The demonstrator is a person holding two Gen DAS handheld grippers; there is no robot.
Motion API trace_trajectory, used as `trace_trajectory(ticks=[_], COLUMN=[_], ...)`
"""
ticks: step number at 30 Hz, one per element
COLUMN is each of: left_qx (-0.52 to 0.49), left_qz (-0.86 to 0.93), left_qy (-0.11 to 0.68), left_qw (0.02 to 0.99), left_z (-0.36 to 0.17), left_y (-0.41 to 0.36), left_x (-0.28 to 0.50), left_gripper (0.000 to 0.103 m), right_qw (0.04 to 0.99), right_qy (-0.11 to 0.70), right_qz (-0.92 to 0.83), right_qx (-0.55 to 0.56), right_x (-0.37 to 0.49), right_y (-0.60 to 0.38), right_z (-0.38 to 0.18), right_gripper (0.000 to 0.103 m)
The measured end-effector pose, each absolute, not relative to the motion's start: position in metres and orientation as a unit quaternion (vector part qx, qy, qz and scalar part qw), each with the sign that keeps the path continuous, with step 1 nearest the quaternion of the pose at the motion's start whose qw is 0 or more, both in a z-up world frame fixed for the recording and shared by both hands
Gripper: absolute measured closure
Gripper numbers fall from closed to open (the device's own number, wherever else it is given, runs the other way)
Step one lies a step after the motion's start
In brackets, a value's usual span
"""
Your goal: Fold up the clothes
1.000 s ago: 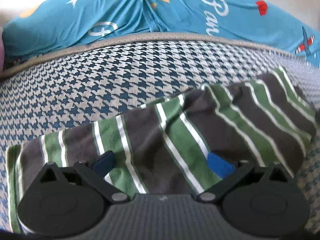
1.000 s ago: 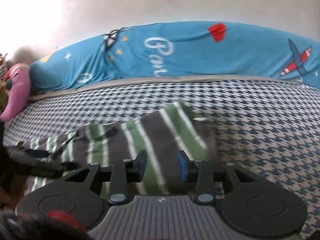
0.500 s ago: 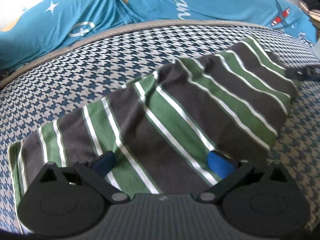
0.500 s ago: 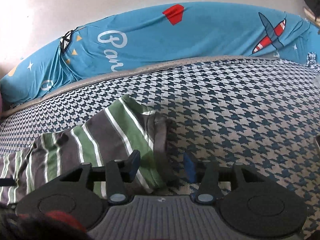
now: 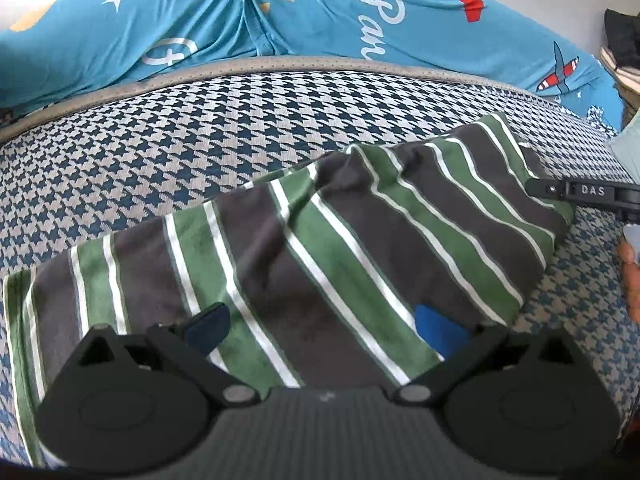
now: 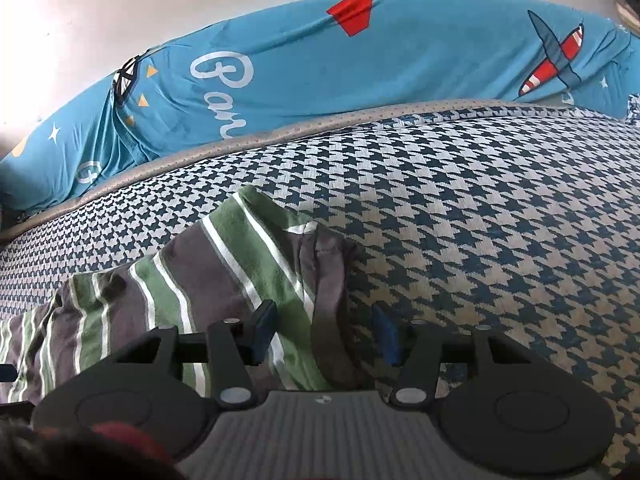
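So, left wrist view: left hand-held gripper (image 5: 322, 330) sits low over the striped garment (image 5: 320, 248), jaws spread wide, blue pads on either side with cloth between and under them. Not clamped on anything. Whether the pads actually touch the fabric I can't tell. Garment is grey and green with thin white stripes, lying in a long diagonal band across the houndstooth mattress (image 5: 200, 140). It's bunched into a ridge near the middle. Its near-left edge is cut off by the gripper body. At the right edge a black bar marked "DAS" pokes in, part of the right hand-held gripper (image 5: 580, 192), touching or just over the garment's far end; contact unclear. Below it a bit of a hand (image 5: 632, 280), mostly out of frame. Blue printed sheet (image 5: 320, 20) bunched along the far side of the mattress.

Right wrist view: right hand-held gripper (image 6: 324, 336) also low, jaws apart. The garment's (image 6: 224, 264) grey hemmed end lies in the gap between the pads, nearer the left pad; right pad is over bare mattress (image 6: 480, 200). Nothing pinched. Garment runs off to the lower left, where it's blurred and hidden behind the gripper body. Dark and red blob bottom-left, can't identify. Same blue sheet (image 6: 360, 72) behind, white wall above it.
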State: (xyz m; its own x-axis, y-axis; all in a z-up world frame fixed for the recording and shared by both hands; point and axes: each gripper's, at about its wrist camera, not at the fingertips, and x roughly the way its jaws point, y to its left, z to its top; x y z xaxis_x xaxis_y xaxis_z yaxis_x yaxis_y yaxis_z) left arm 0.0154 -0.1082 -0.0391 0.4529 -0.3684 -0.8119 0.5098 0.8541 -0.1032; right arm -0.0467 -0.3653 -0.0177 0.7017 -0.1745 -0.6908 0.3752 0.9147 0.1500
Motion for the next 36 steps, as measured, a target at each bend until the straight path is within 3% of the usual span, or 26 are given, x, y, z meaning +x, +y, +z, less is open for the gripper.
trace_trajectory(ticks=[8,12,21,36], left_qx=[0.081,0.083,0.074,0.048], left_qz=[-0.257,-0.257,-0.244,-0.210], left_qy=[0.459,0.458,0.454,0.446], left_qw=[0.847,0.847,0.853,0.869], left_z=[-0.043,-0.044,-0.042,-0.036], left_y=[-0.112,-0.111,-0.107,-0.091], left_x=[0.020,0.019,0.025,0.035], left_gripper=[0.000,0.000,0.000,0.000], right_qw=[0.916,0.918,0.930,0.953], right_qy=[0.350,0.348,0.334,0.276], right_qz=[-0.136,-0.117,-0.118,-0.028], right_qx=[0.141,0.147,0.097,-0.122], right_x=[-0.044,-0.044,-0.041,-0.048], right_y=[-0.362,-0.361,-0.342,-0.231], right_z=[-0.019,-0.019,-0.005,0.006], right_gripper=[0.069,0.088,0.092,0.092])
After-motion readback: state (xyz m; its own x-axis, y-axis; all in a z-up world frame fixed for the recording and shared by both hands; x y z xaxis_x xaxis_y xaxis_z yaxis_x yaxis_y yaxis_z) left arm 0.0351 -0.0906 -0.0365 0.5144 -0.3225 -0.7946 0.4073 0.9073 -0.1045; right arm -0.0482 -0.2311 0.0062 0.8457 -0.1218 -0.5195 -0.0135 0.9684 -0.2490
